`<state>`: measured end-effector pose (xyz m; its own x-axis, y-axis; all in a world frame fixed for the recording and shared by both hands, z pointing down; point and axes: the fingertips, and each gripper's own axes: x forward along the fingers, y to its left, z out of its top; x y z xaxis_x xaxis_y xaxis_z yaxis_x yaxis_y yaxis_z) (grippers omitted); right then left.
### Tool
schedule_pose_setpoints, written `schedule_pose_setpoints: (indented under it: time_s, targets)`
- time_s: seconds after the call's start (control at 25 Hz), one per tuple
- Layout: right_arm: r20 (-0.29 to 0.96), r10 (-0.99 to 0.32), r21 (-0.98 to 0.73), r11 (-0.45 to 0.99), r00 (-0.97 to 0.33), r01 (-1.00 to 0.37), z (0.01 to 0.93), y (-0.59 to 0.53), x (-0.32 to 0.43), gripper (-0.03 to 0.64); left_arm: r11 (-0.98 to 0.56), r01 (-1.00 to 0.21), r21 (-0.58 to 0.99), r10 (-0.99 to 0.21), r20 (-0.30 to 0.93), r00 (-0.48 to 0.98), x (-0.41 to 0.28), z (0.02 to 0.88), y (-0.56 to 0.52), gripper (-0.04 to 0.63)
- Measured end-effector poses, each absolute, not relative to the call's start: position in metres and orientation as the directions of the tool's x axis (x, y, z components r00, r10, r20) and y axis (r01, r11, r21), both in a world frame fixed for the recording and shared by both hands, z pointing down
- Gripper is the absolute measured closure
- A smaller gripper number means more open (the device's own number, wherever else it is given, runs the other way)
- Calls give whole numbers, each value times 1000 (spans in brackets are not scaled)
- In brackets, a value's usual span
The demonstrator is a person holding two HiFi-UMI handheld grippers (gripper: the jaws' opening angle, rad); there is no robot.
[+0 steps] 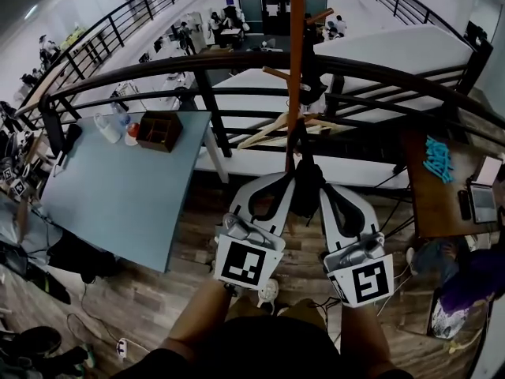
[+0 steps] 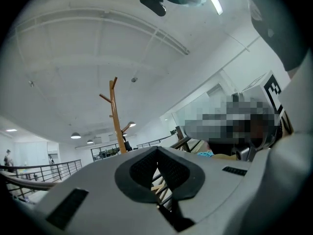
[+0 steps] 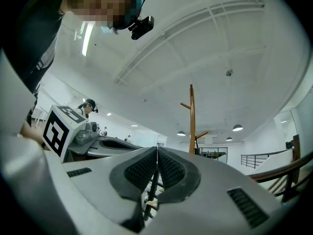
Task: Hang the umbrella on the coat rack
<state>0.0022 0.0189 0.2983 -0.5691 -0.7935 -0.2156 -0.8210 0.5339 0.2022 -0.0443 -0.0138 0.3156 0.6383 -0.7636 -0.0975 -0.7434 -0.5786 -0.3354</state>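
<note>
Before the tall orange-brown wooden coat rack (image 1: 296,46), left gripper (image 1: 286,178) and right gripper (image 1: 325,188) both have jaws pressed together, empty. Black folded umbrella (image 1: 306,189) hangs between them by the pole.

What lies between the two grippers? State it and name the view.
A dark folded thing, apparently the umbrella, lies between the left gripper and the right gripper; the head view shows it.

surface: pale blue table (image 1: 118,196) on wood floor (image 1: 177,279) | far corner: wooden box (image 1: 160,129) | just left of box: small red thing (image 1: 132,129), clear jug (image 1: 106,127), bottle (image 1: 120,114) | further left: black object (image 1: 69,138)
</note>
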Motion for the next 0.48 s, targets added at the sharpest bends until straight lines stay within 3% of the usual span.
schedule_pose_setpoints:
  time_s: [0.48]
  targets:
    - [-243,-786,167,543,-569,-823,303,103,45,588,-559,-753,-348,-770,-121,627,-11,314,73,583]
